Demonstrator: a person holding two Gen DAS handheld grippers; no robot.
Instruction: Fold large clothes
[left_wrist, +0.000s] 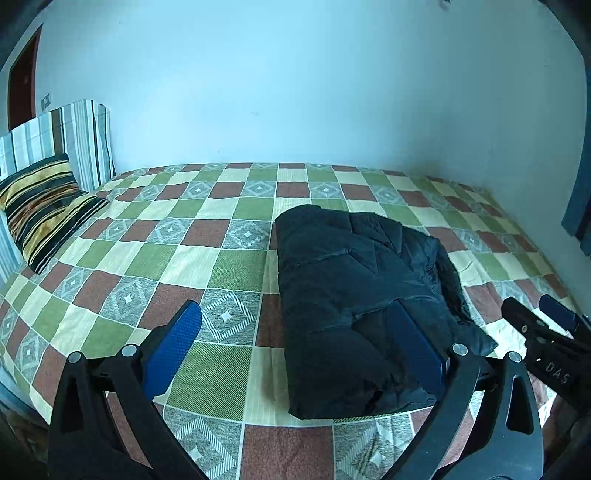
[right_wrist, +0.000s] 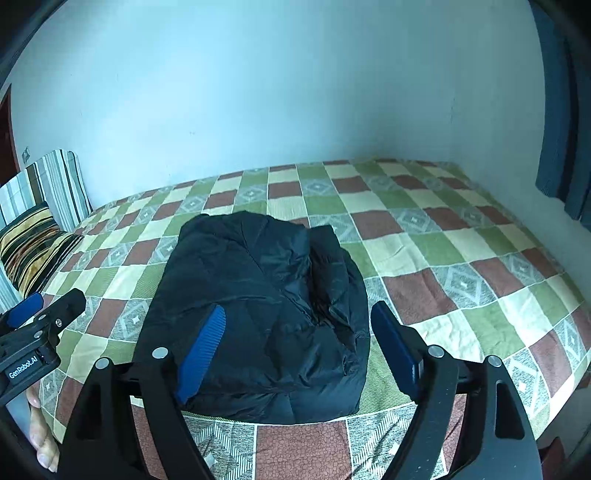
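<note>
Beside folded jacket (left_wrist: 354, 295), striped pillow (left_wrist: 44, 214), clear of it

Two markings are legible. At the lower left of my right wrist view, my left gripper (right_wrist: 44, 310) carries a white brand mark on its black body reading "GenRobot.AI". At the lower right of my left wrist view, my right gripper (left_wrist: 535, 314) bears pale letters "DAS" on its black housing. I can read nothing else.
</note>
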